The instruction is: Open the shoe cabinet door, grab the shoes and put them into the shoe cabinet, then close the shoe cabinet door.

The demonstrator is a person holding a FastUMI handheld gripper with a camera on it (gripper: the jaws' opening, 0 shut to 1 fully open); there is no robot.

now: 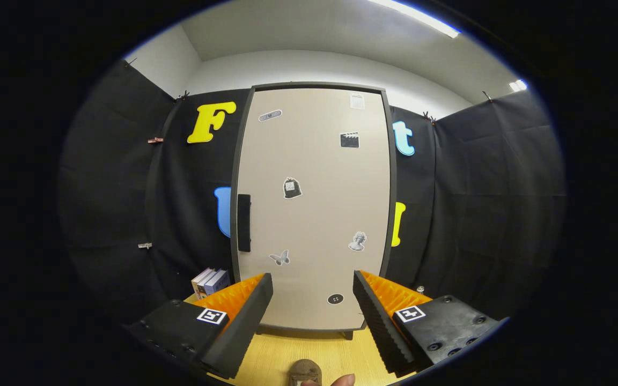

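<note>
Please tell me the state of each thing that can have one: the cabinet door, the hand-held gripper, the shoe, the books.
Shoe cabinet door: closed, its handle untouched.
Hand-held gripper: open, holding nothing, facing the door.
Shoe: on the table, below the fingers, not grasped.
Books: standing upright beside the cabinet.

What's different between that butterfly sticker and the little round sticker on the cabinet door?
The butterfly sticker is pale and wing-shaped; the round sticker is a dark disc. The butterfly sits higher, near the dark handle side of the door; the round one sits lower, near the bottom edge, seen between the open gripper fingers. Both are stuck flat on the closed door.
</note>
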